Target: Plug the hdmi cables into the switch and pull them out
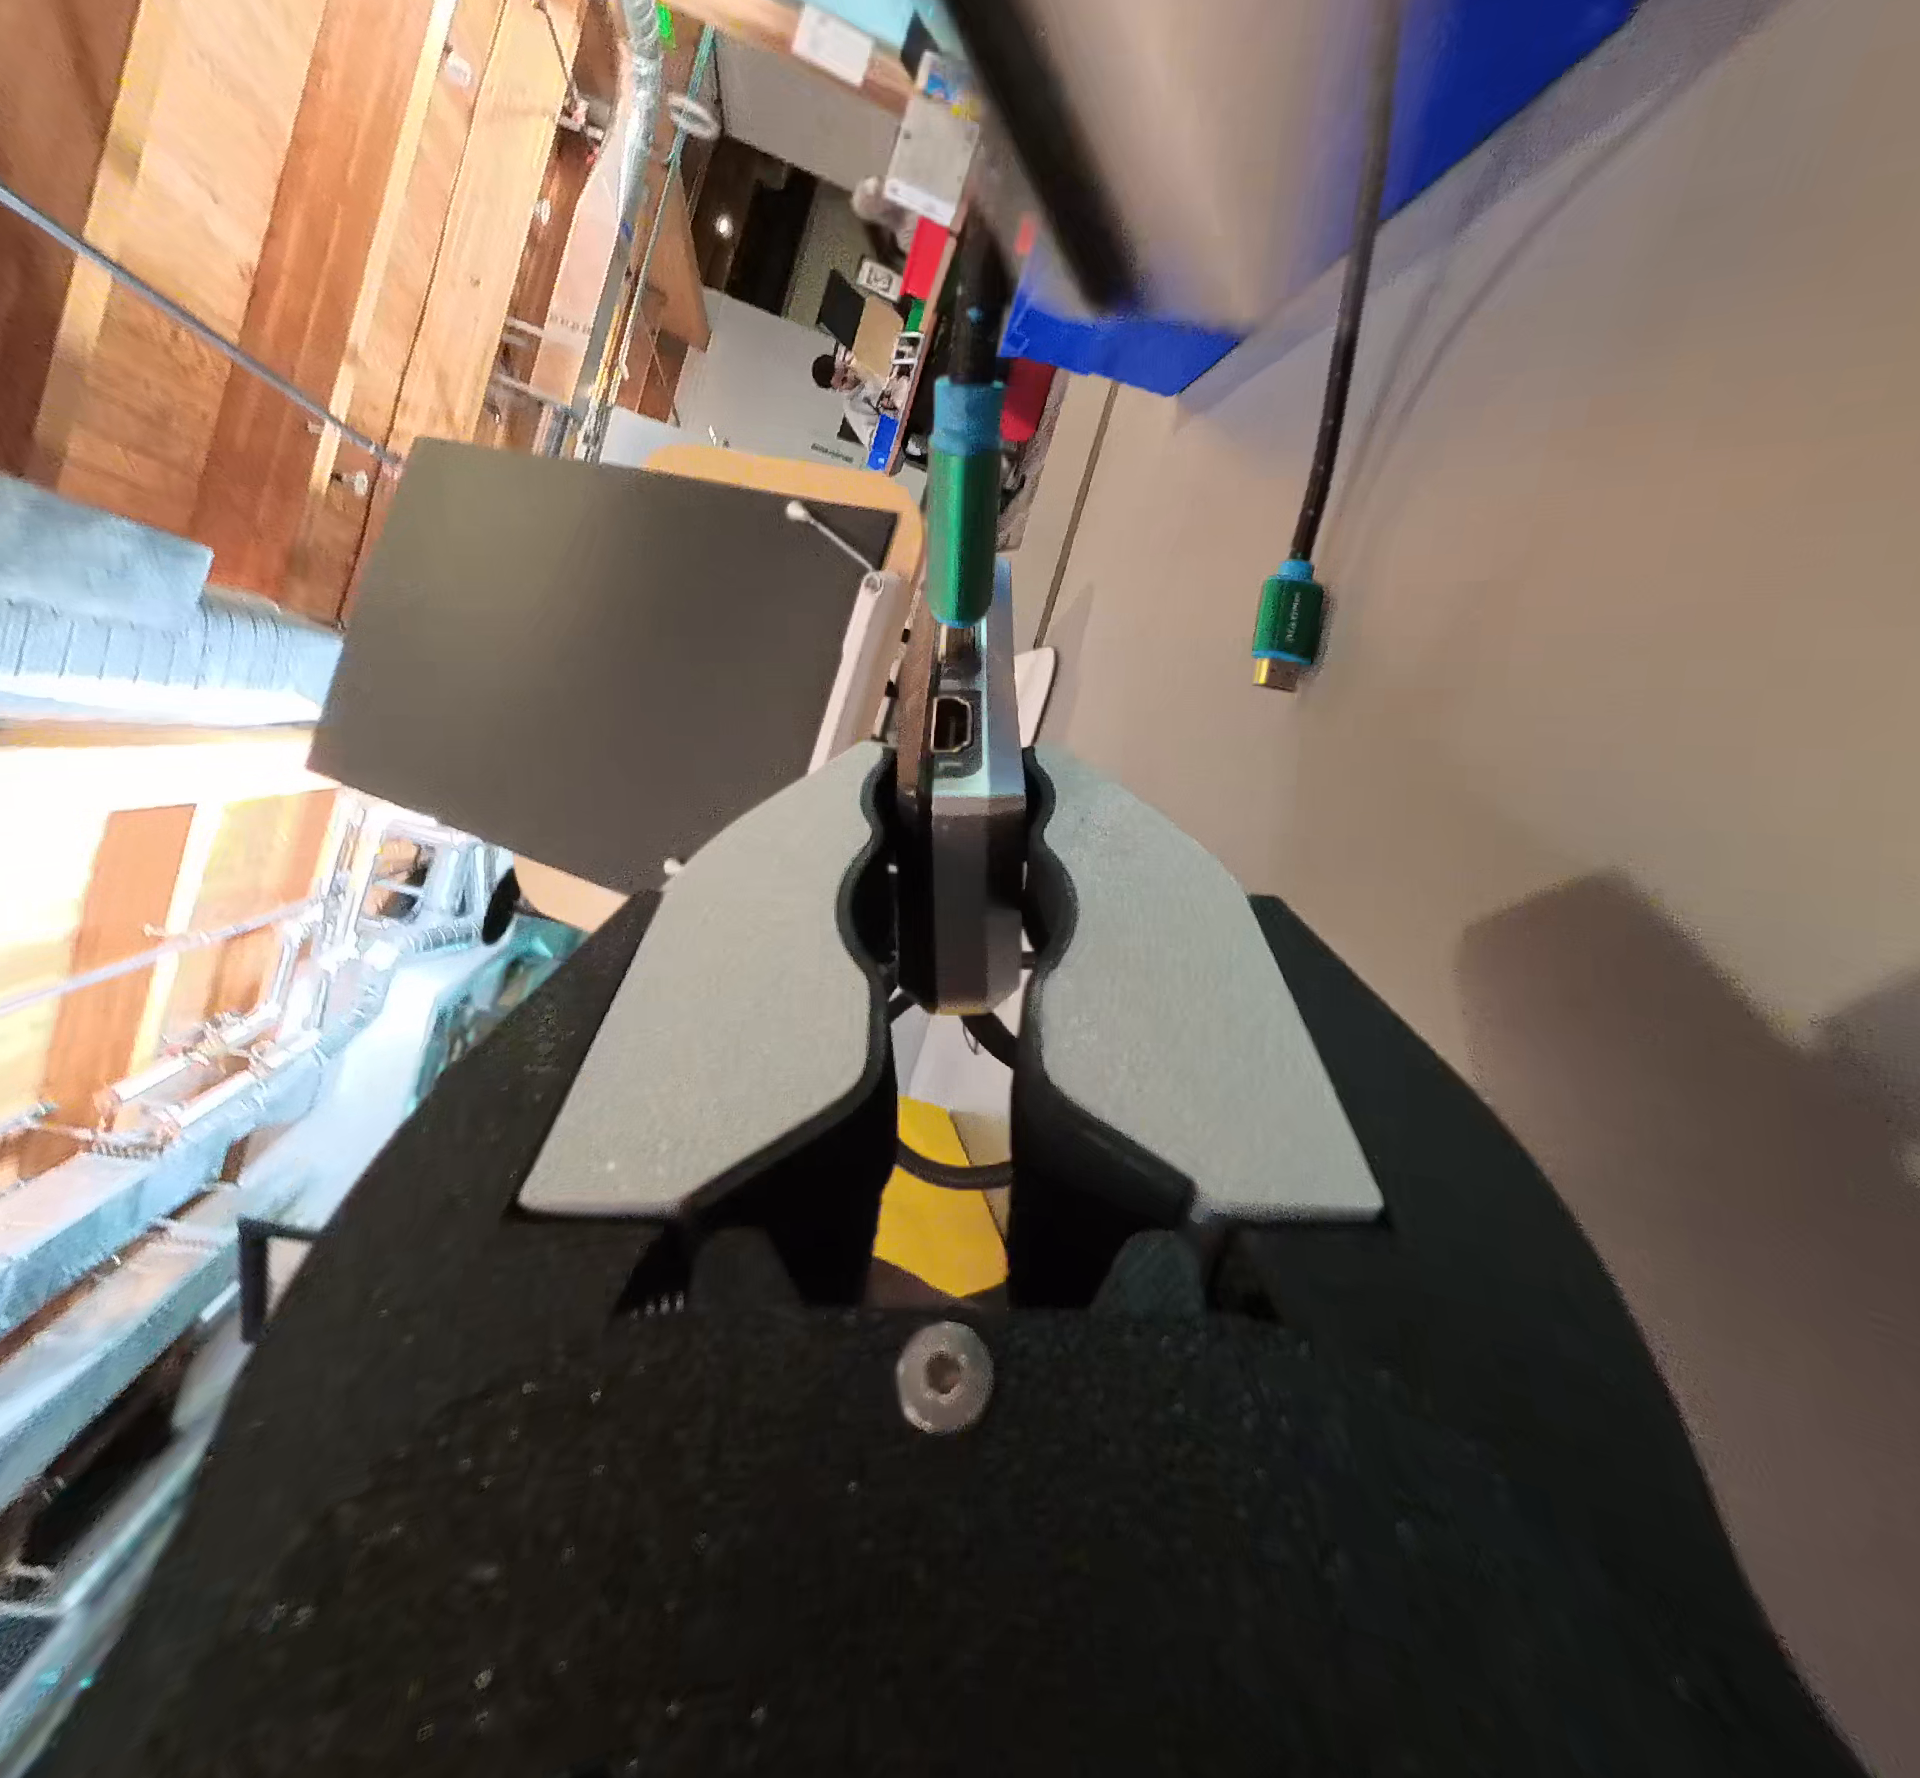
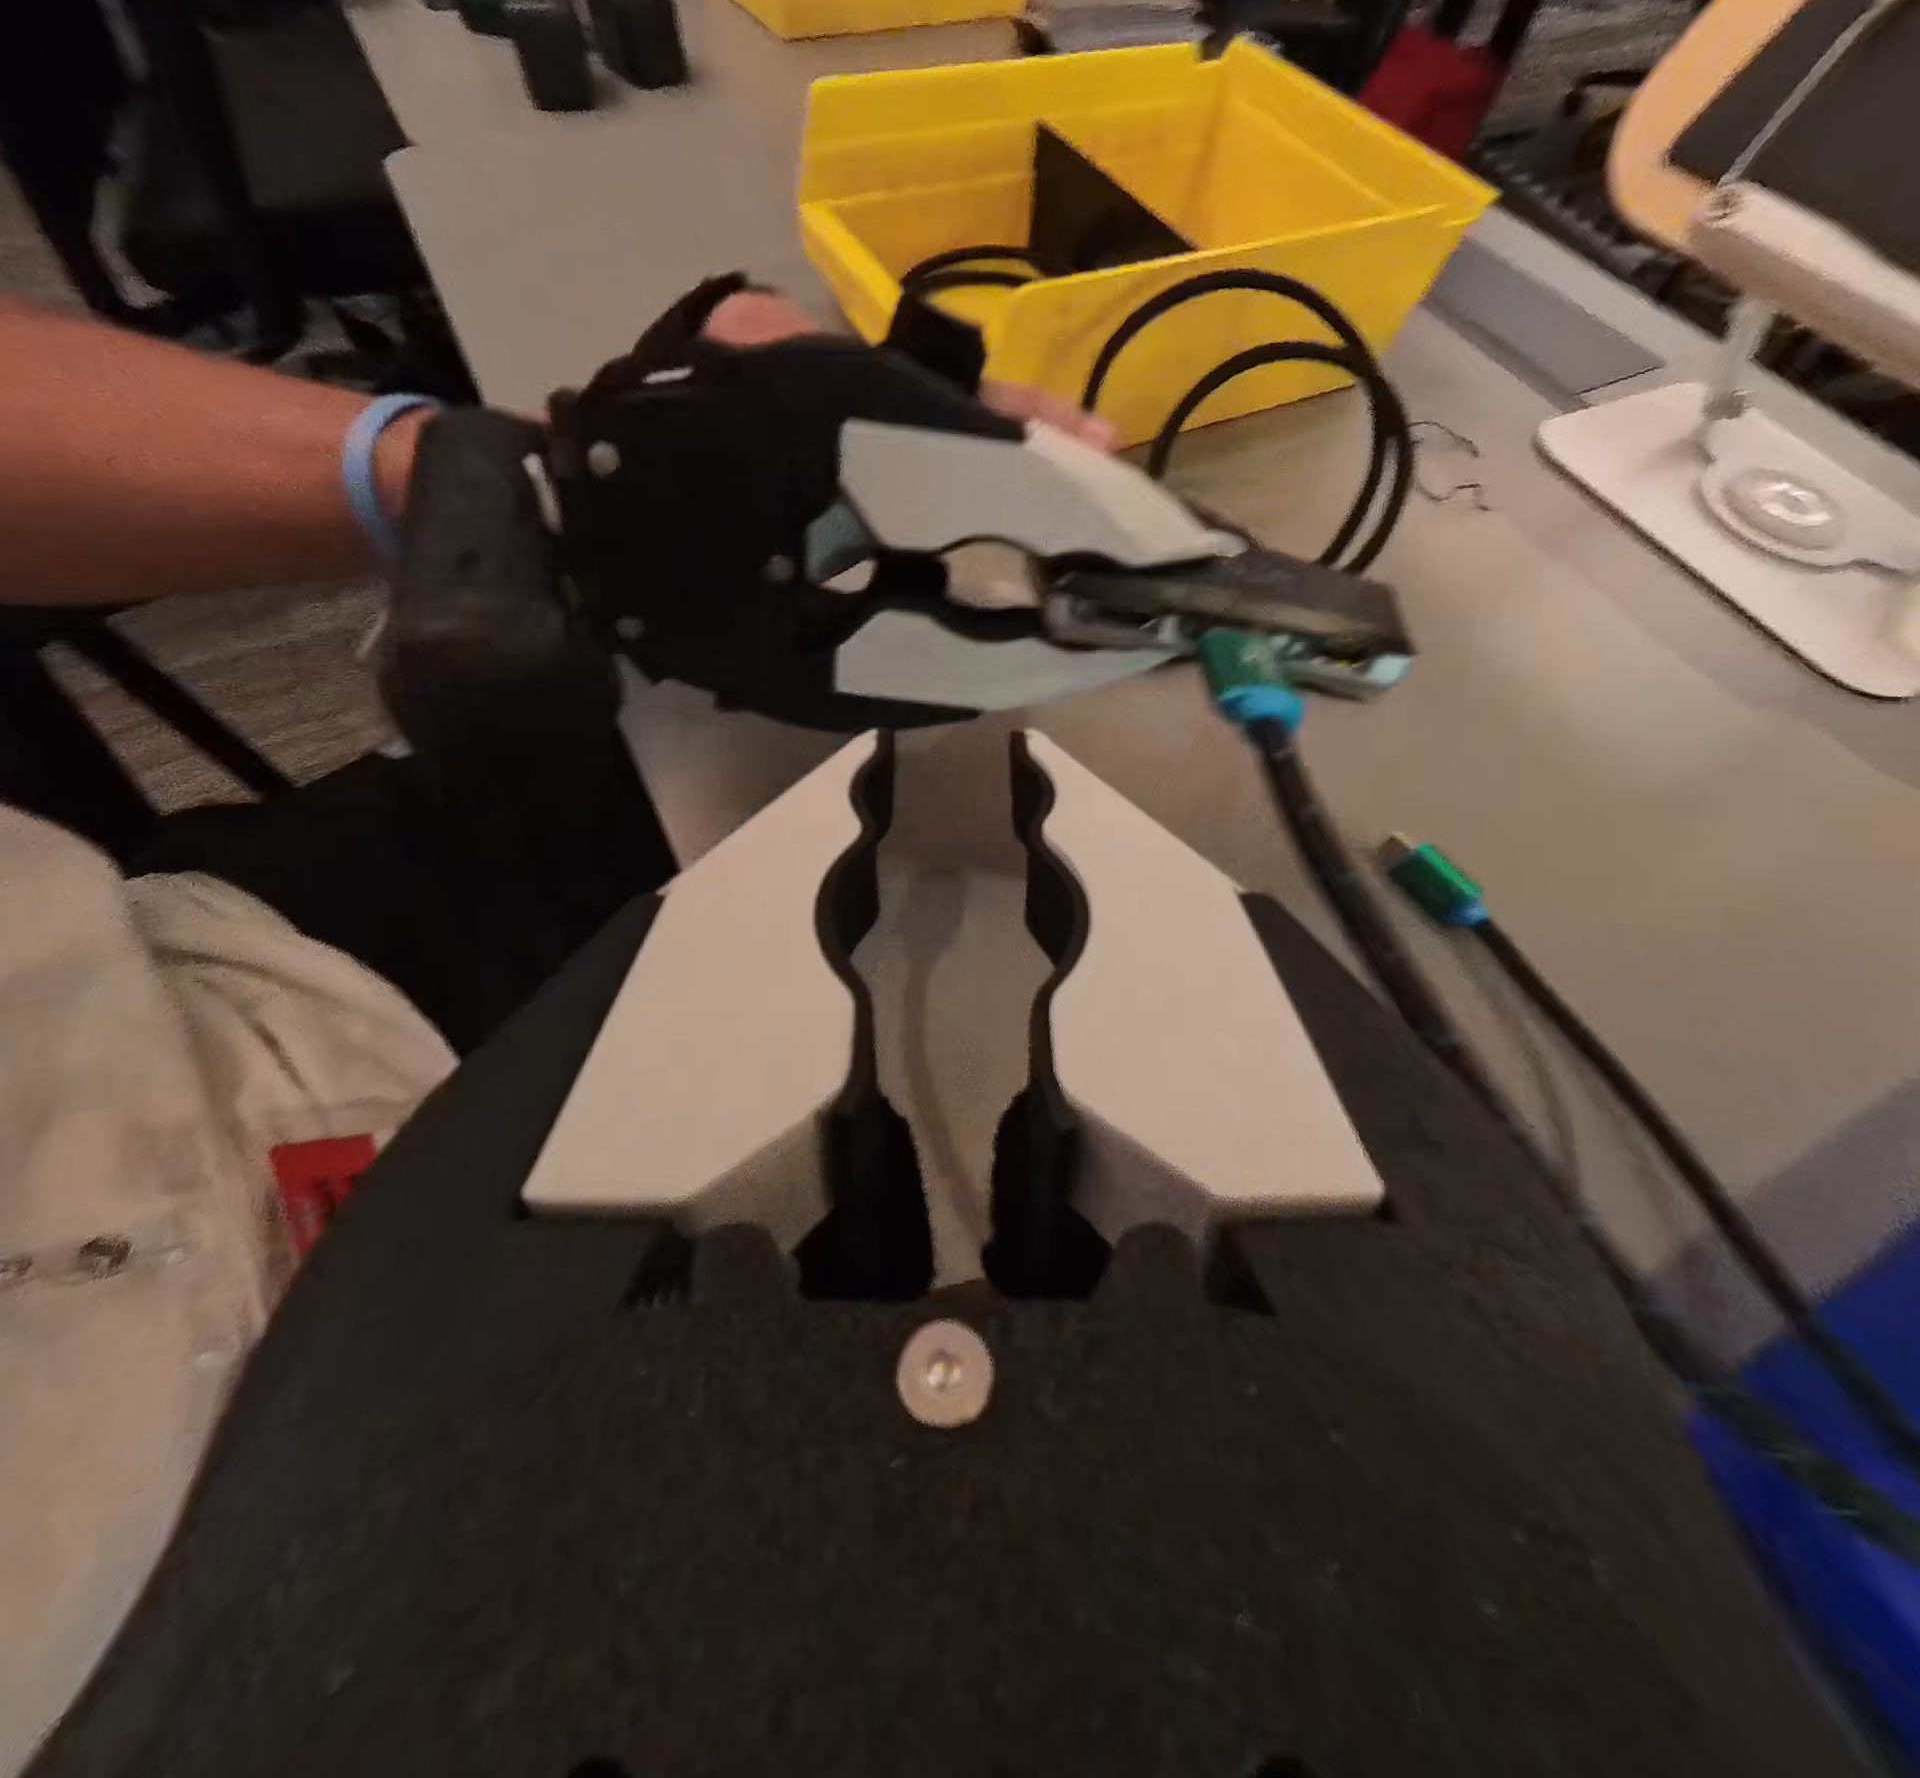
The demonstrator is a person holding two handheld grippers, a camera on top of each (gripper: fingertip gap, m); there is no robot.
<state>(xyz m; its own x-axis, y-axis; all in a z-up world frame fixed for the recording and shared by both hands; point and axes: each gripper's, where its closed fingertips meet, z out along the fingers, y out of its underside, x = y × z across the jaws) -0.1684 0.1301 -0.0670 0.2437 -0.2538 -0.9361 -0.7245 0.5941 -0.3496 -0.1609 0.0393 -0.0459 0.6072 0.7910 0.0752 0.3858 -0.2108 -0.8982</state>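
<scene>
Grey left tool (image 1: 951, 783) is clamped on the switch (image 1: 961, 855), held up off the surface (image 2: 1558, 793), one green plug (image 1: 961, 523) already in. Right tool (image 2: 951, 762) hangs part open, empty. Second plug (image 2: 1439, 881) lies loose on the surface, probably next: grab it, line it up with the free port (image 1: 951, 723). Motion blur hides how deep the first sits.
</scene>
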